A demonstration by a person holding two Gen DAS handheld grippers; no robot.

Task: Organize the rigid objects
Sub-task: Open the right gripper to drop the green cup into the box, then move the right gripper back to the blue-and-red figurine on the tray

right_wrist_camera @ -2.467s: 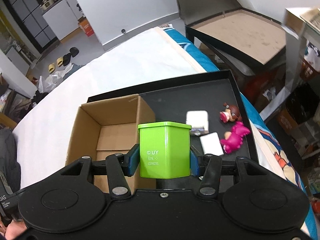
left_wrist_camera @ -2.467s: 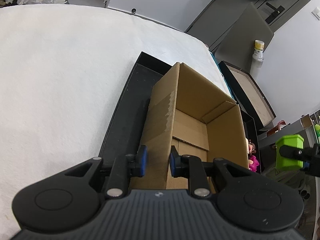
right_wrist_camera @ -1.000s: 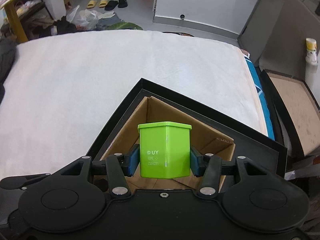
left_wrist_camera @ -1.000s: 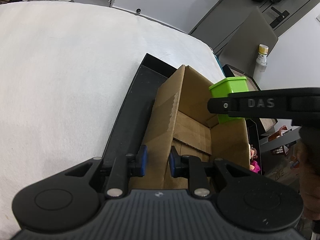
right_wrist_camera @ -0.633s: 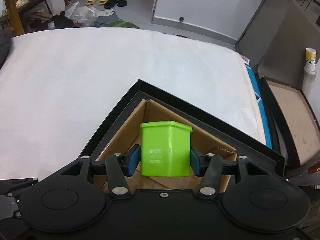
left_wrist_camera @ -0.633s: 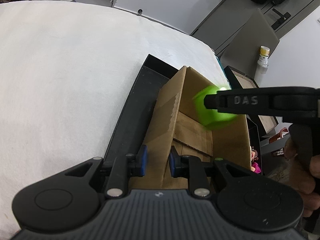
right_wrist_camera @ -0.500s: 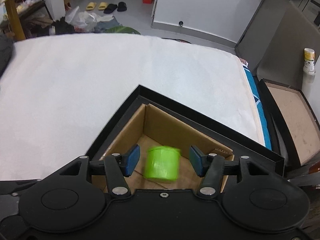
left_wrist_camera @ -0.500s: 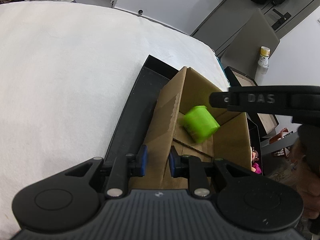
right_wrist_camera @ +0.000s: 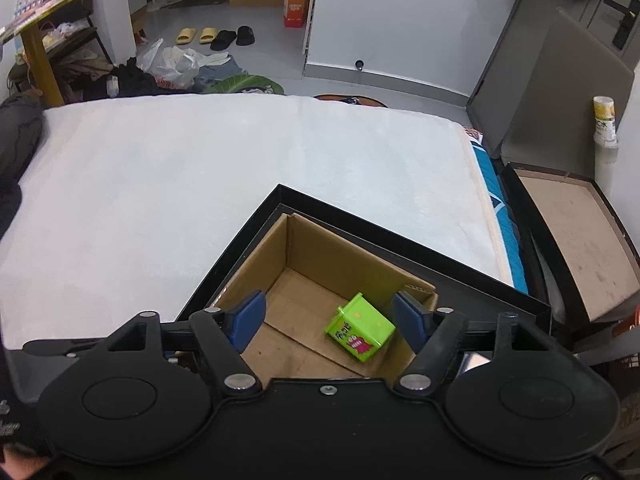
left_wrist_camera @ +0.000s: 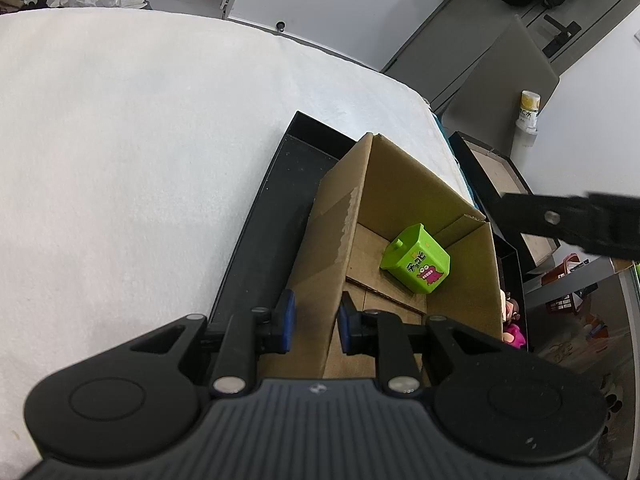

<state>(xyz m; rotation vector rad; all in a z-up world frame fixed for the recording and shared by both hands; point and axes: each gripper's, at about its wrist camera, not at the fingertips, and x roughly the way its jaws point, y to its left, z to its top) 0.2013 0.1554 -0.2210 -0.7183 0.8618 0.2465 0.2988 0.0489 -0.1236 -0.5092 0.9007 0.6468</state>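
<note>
The left tongs point(left_wrist_camera: 314, 322) are clamped on the near wall of the open brown cardboard box point(left_wrist_camera: 404, 200) at lower centre of the frame. The right tongs point(right_wrist_camera: 328, 316) are opening wide with nothing between them, held above the box. The small green plastic lidded container point(right_wrist_camera: 359, 333) lies tipped on the box floor, near its right wall.

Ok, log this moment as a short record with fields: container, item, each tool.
container: open brown cardboard box, standing in a shallow black tray
item: small lime-green plastic box, lying tilted on the cardboard box's floor
left tool: clamped on the cardboard box's near wall
right tool: above the cardboard box, jaws opening, nothing between them
</note>
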